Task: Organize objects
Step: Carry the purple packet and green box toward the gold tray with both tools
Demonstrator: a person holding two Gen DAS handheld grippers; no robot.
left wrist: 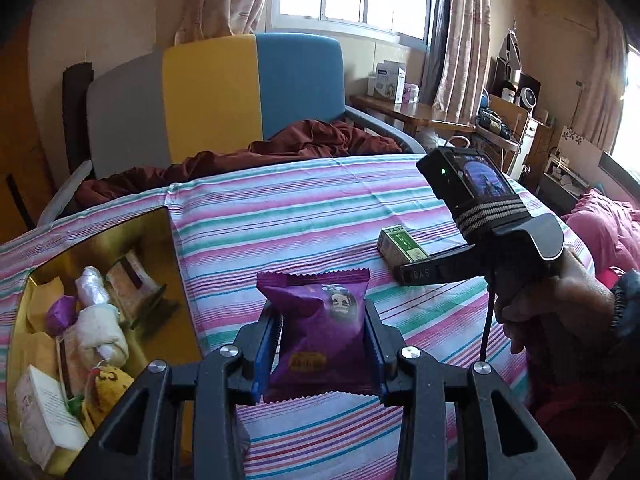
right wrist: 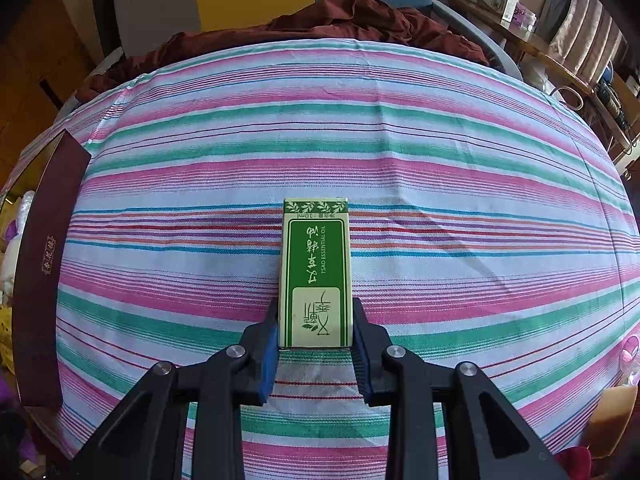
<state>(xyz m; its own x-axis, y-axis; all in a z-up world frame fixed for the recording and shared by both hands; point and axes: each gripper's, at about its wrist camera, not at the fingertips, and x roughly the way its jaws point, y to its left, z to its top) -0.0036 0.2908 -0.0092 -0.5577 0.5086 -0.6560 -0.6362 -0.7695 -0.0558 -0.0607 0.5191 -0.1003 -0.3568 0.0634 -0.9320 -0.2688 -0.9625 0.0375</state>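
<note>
- A bedroom; a striped cloth (right wrist: 400, 152) covers the table and fills most of both views.
- A gold box (left wrist: 176, 264), lower left in the left view, holds small things, likely for tidying.
- The left gripper (left wrist: 322, 344) squeezes a purple snack packet (left wrist: 316, 320), lifted off the cloth.
- The right gripper (right wrist: 316, 332), bottom middle, is clamped on a green oil box (right wrist: 316, 272) lying on the cloth.

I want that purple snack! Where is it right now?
The purple snack packet is clamped in the left gripper above the striped cloth, right of the gold box.
</note>
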